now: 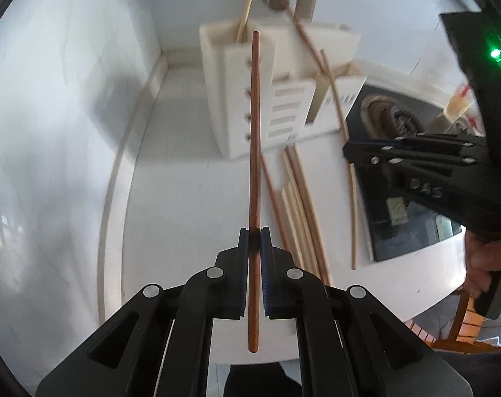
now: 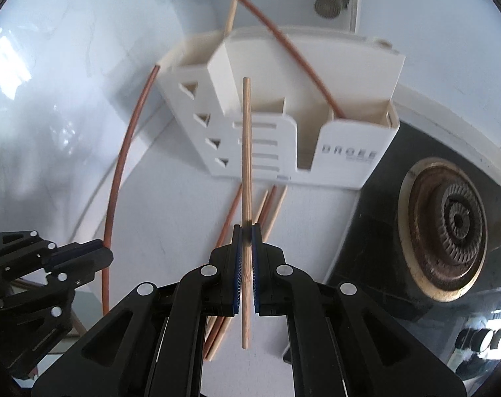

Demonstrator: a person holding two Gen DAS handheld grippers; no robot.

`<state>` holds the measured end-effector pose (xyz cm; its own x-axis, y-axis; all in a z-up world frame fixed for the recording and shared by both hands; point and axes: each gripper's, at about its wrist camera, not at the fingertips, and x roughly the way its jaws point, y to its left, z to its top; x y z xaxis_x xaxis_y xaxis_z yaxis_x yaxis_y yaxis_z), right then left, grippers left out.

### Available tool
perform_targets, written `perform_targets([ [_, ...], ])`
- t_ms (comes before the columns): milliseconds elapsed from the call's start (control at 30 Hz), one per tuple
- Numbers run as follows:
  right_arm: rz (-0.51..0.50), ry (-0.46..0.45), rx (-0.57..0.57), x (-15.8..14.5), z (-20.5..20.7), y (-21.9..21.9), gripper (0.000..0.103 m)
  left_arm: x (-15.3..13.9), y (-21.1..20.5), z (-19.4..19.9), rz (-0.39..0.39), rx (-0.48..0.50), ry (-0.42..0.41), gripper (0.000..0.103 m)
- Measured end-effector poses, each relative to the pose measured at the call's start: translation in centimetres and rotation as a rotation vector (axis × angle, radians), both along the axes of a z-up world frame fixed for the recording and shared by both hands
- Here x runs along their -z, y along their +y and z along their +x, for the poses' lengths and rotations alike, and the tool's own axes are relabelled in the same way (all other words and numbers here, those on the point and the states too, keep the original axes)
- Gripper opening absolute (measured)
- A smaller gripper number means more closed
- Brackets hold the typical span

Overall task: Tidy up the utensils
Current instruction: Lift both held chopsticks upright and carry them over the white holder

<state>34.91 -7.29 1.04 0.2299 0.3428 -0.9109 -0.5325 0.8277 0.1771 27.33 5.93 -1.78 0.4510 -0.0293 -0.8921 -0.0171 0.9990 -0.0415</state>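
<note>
While left gripper [image 1: 254,235] clamps reddish round chopstick [image 1: 254,132], right gripper [image 2: 247,231] clamps pale bamboo chopstick [image 2: 247,152].

- I see a white countertop [image 2: 171,205] running beneath the work area, its surface glossy with window reflections on the left.
- I note a black glass cooktop [image 2: 382,198] set into the counter on the right side.
- I note a round gas burner [image 2: 448,228] on that cooktop, its ring brown and discoloured, the cap dark and ribbed.
- I see a pale wall [image 1: 68,66] meeting the counter at the rear corner.
- I see a small drain-like fitting [image 2: 331,1] high on the back; detail is blurred.
</note>
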Motion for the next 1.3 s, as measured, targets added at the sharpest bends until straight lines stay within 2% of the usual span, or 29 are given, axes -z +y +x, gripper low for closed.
perform_targets([
  [100, 0.025, -0.044, 0.008, -1.2, 0.5, -0.3, 0.006, -1.3, -0.1, 0.5, 0.005, -0.004, -0.049, 0.006],
  [433, 0.080, -0.169, 0.023, -4.9, 2.1, -1.7, 0.006, -3.3, 0.4, 2.8, 0.013, -0.020, -0.138, 0.006],
  [767, 0.126, -0.238, 0.040, -7.3, 3.3, -2.6, 0.006, -5.2, 0.2, 4.3, 0.010, -0.030, -0.221, 0.006],
  [933, 0.135, -0.285, 0.030, -8.6, 3.7, -2.8, 0.006, -6.7, 0.3, 5.1, -0.005, -0.040, -0.292, 0.006],
  [1300, 0.209, -0.346, 0.043, -10.8, 4.8, -3.3, 0.006, -8.8, 0.4, 6.5, -0.017, -0.050, -0.360, 0.006],
])
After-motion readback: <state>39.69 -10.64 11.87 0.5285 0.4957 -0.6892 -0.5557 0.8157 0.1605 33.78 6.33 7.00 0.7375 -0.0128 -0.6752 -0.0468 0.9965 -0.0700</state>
